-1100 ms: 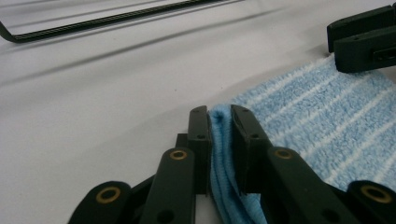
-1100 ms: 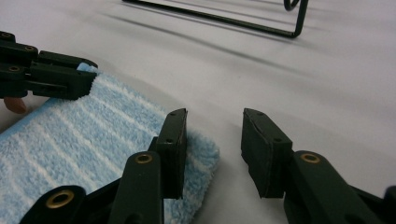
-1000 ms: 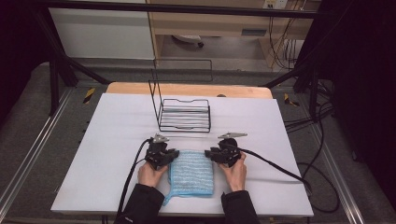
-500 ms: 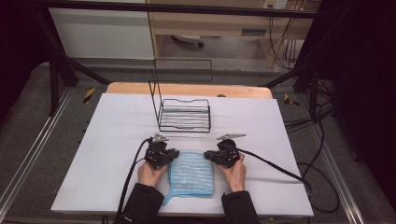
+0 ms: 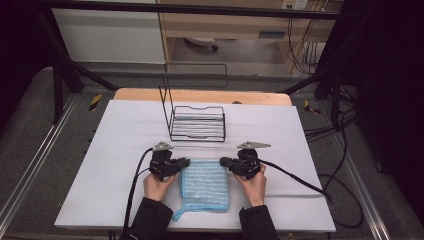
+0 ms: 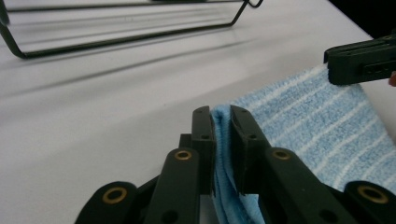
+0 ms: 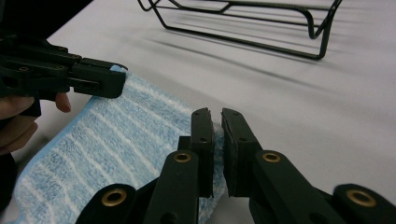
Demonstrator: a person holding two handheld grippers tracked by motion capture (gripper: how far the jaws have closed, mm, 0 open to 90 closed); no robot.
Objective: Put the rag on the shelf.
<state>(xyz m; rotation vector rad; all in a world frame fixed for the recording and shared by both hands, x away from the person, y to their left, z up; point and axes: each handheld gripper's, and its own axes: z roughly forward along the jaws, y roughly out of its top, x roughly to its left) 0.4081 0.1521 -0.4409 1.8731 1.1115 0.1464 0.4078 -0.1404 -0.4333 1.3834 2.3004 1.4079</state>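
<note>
Left tongs (image 6: pixel 222 123) are clamped on the blue cloth's (image 5: pixel 205 185) far left corner. Right tongs (image 7: pixel 218 126) have just closed, pinching its far right corner on the counter (image 5: pixel 115 150).

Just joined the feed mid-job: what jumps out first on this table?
The blue striped towel lying at the near edge of the white table, pinched at its two far corners by the left gripper and the right gripper, whose fingers have just been closing on the cloth. Behind it, mid-table, stands a black wire rack, apart from the towel.
</note>
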